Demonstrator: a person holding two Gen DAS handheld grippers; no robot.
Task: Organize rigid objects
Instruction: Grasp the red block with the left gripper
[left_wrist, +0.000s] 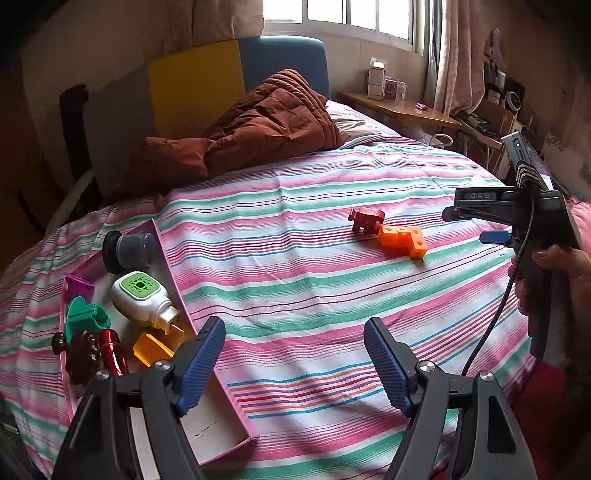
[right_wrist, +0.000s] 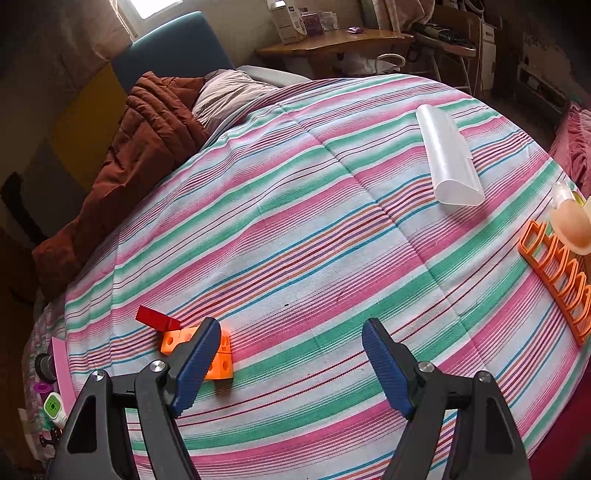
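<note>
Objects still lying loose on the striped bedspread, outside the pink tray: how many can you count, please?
5: red piece touching orange cubes mid-bed; translucent cover, orange rack, round pale item at right. Others may be hidden.

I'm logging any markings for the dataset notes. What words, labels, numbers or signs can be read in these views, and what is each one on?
"DAS": raised letters on the black body of the right gripper, seen from the left wrist view.
White plug-in device in the pink tray: a green square pattern on its face, no readable text.
Boxes on the wooden side table: print too small and blurred to read.
</note>
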